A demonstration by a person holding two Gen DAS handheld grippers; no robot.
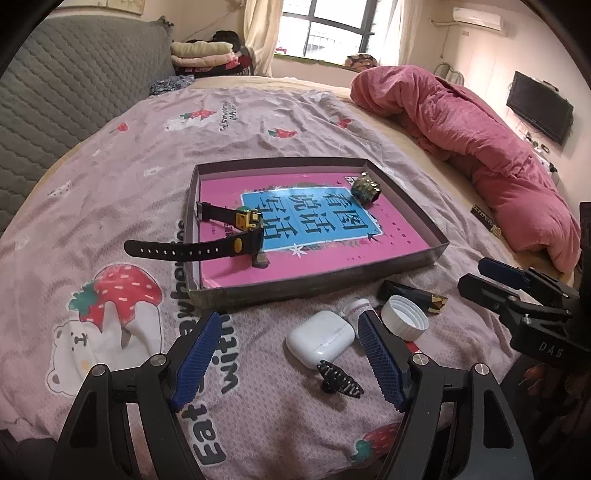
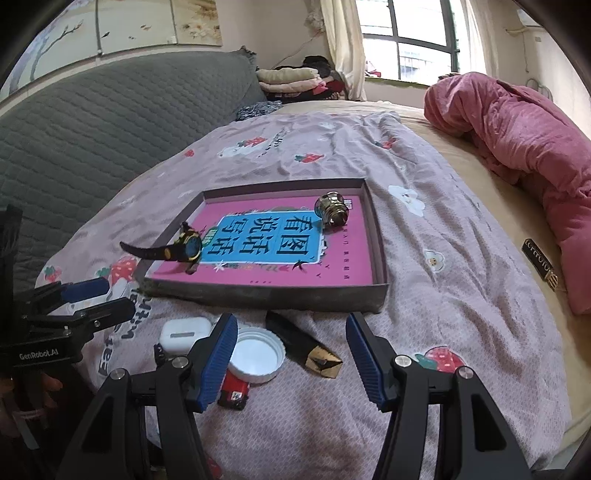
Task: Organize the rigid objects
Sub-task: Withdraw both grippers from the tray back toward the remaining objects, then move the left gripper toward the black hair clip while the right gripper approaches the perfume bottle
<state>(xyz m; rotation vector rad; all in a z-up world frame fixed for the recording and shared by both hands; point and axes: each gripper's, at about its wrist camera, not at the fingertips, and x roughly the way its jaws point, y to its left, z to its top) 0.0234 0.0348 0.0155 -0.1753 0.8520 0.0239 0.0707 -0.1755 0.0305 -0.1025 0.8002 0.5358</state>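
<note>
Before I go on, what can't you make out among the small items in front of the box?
- Red lighter: right wrist view, upper part under white plastic cap and the finger.
- Small white bottle: left wrist view, label too small, partly behind white earbud case.
- Black hair clip: right view, mostly behind the case.

Home bedroom; bed (image 1: pixel 258 122) under strawberry-print sheet; grey quilted headboard (image 1: pixel 74 85) at its left; pink duvet (image 1: pixel 480 125) on its right; wall television (image 1: pixel 539 107) beyond; curtained window (image 1: pixel 332 26) behind.

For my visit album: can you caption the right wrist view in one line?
Open right claw hovers over a white cap and black-gold lipstick beside a box lid holding a watch.
</note>
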